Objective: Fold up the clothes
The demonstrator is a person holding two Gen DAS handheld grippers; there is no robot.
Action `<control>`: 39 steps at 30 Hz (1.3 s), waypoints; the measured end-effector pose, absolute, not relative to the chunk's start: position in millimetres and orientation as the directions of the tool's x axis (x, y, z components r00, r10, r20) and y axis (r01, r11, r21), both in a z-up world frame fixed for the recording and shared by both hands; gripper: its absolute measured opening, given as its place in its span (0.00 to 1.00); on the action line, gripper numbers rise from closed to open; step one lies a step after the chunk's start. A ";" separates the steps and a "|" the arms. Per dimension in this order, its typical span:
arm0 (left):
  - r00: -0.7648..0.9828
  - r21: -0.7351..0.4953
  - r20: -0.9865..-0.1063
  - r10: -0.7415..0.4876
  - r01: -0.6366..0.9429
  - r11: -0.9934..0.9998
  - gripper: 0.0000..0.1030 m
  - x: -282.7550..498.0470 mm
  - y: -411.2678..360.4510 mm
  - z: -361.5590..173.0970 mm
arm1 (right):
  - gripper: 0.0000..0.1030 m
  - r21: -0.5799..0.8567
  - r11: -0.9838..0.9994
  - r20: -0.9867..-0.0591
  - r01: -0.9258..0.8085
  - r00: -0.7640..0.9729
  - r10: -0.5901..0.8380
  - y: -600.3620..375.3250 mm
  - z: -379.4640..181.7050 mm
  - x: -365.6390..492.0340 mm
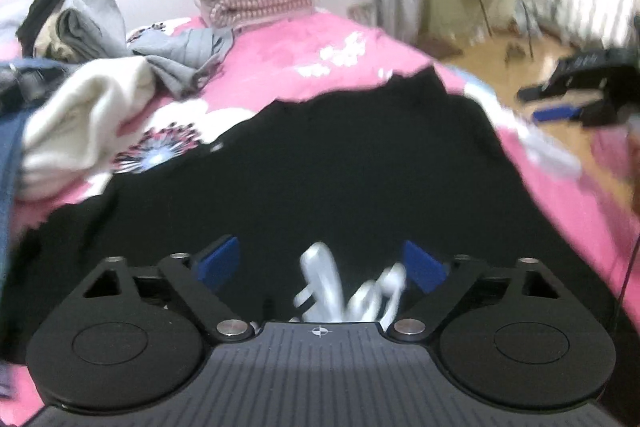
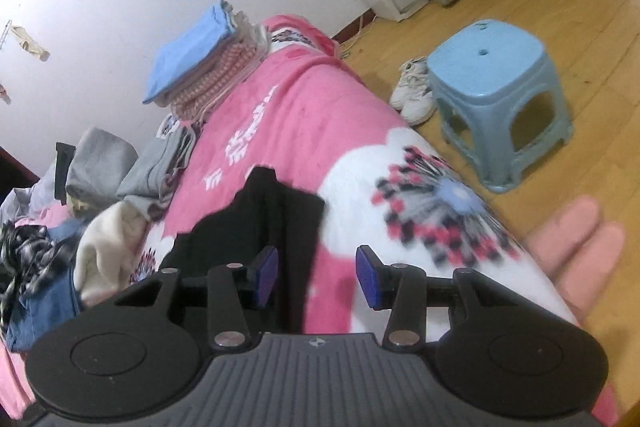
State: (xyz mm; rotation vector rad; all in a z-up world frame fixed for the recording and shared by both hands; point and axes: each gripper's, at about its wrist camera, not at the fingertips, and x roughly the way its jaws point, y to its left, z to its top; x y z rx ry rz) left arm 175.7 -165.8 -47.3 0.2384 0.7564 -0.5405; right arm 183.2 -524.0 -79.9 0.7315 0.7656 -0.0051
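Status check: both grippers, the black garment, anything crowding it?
Left gripper open over black garment, nothing pinched. Right gripper open at garment's edge. White garment close alongside.

The right gripper (image 2: 316,277), jaws apart, hovers over the pink bedspread (image 2: 304,115) beside a black garment (image 2: 256,227).

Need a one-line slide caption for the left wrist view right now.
Left gripper, jaws open, over a black garment spread on the pink floral bedspread.
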 end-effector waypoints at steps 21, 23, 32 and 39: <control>0.686 -0.110 -0.644 -0.340 0.356 0.928 0.33 188.5 -209.6 -99.0 | 0.03 0.518 0.825 -0.608 0.227 0.776 0.169 -524.9 -89.2 215.6; 0.685 -0.109 -0.646 -0.337 0.354 0.929 0.33 189.2 -210.0 -99.5 | 0.03 0.522 0.813 -0.604 0.258 0.785 0.139 -534.3 -86.0 202.1; 0.691 -0.097 -0.647 -0.322 0.344 0.934 0.34 190.1 -210.9 -100.1 | 0.02 0.581 0.716 -0.623 0.387 0.778 0.085 -563.6 -93.1 153.1; 0.694 -0.075 -0.651 -0.308 0.345 0.936 0.35 190.2 -211.5 -101.2 | 0.03 0.622 0.625 -0.632 0.472 0.773 0.045 -587.9 -109.2 142.9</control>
